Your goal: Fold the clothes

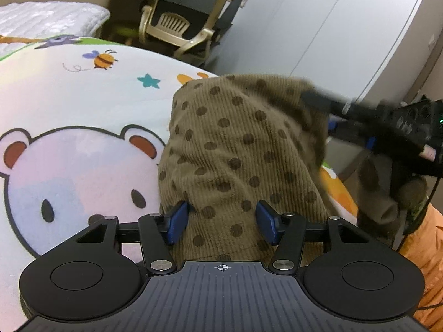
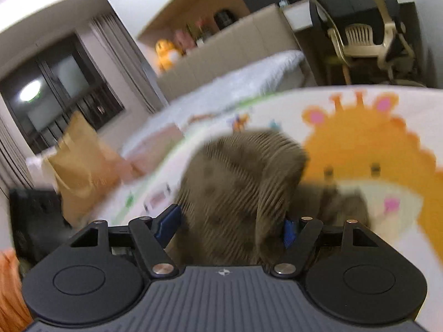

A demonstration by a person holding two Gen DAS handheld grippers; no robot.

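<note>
A brown corduroy garment with dark dots hangs lifted above a cartoon-print bed sheet. My left gripper has its blue pads on either side of a thick bunch of the cloth and holds it. My right gripper also grips a bunch of the same garment; this view is blurred by motion. The right gripper shows in the left wrist view at the garment's upper right corner.
The sheet shows a bear face and a lion face. An orange cloth lies at the right. A tan bag sits on the bed's far side. An office chair stands beyond the bed, with white wardrobe doors beside it.
</note>
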